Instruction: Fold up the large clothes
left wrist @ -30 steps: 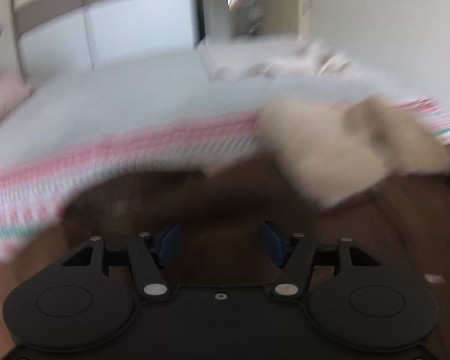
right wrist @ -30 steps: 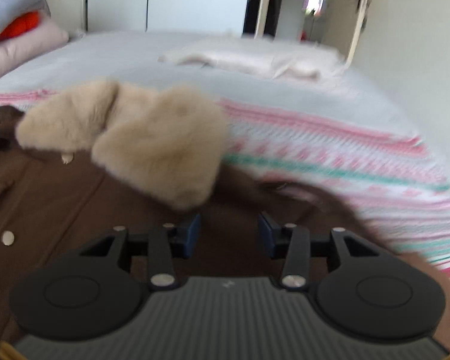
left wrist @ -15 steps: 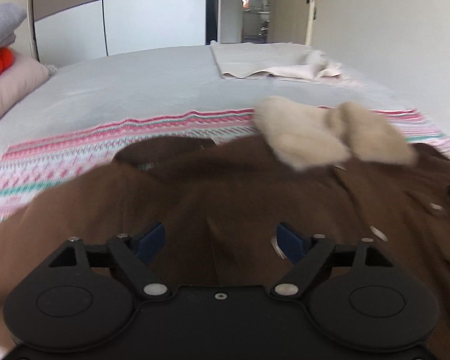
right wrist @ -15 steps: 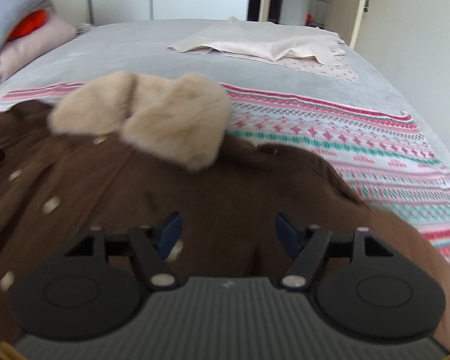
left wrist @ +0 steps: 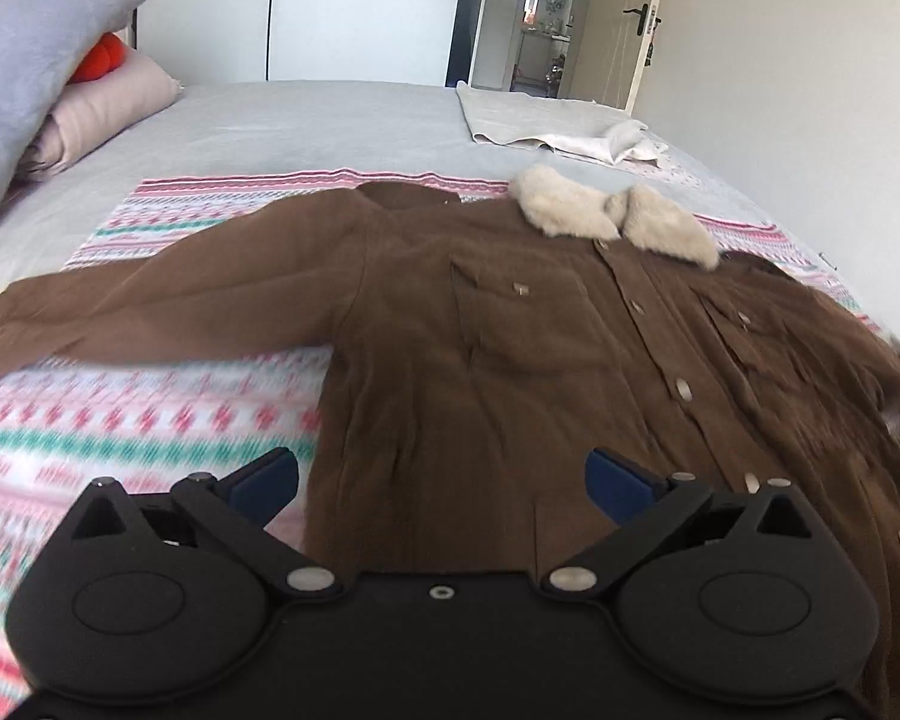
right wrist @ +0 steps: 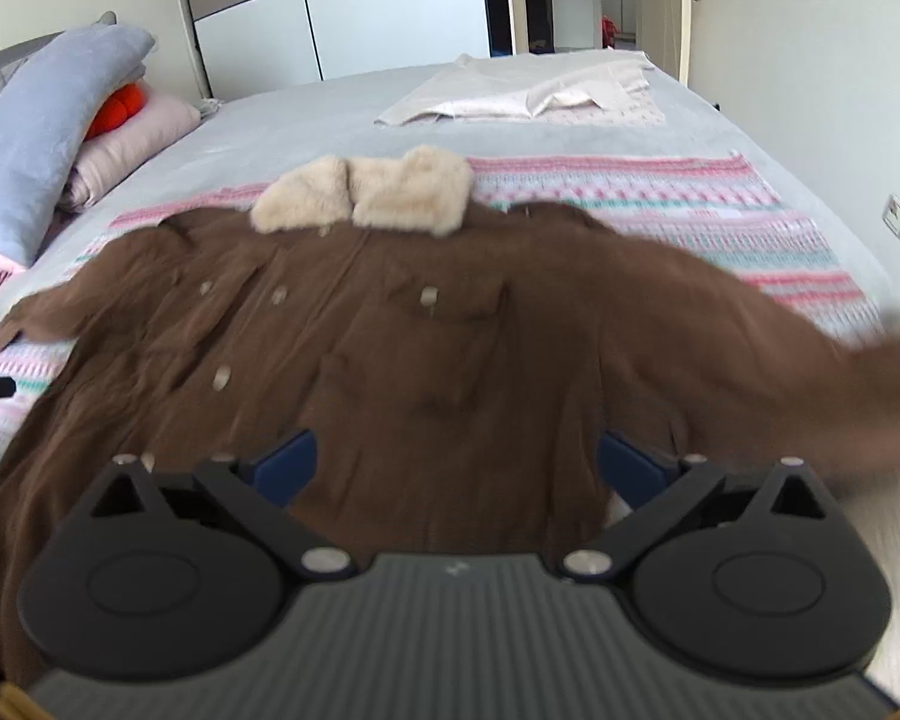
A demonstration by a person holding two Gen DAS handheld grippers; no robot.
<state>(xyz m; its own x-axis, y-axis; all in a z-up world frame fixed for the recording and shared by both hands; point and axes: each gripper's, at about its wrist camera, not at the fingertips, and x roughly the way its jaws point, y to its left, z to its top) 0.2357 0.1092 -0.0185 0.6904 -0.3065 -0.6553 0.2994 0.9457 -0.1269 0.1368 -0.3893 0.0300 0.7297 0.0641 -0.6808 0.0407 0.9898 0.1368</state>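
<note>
At the far left of the bed [left wrist: 330, 120], a grey-blue pillow [left wrist: 36, 54] leans over a pink folded blanket [left wrist: 108, 108], with an orange soft item [left wrist: 99, 60] tucked between them; no container of any kind shows in either view. The left gripper [left wrist: 443, 480] has its blue-padded fingers [left wrist: 264, 480] spread wide with nothing between them, above the lower body of the brown coat [left wrist: 480, 348]. The coat lies front-up and spread across a pink, white and green patterned blanket [left wrist: 120, 420], buttons showing down its front. Its sleeve on the left of the left wrist view stretches out flat over the blanket. The cream fur collar [left wrist: 612, 216] sits at the coat's top edge, towards the far side of the bed. Beyond the collar, a pale sheet [left wrist: 546, 120] lies rumpled on the grey bedcover, well apart from the coat. The right gripper [right wrist: 456, 462] is likewise released, fingers [right wrist: 285, 462] wide apart over the coat's lower body. In the right wrist view the other sleeve [right wrist: 780, 348] reaches out to the right, blurred at its end. Behind the bed stand a white and grey wardrobe [right wrist: 354, 12] and an open doorway [left wrist: 540, 18].
</note>
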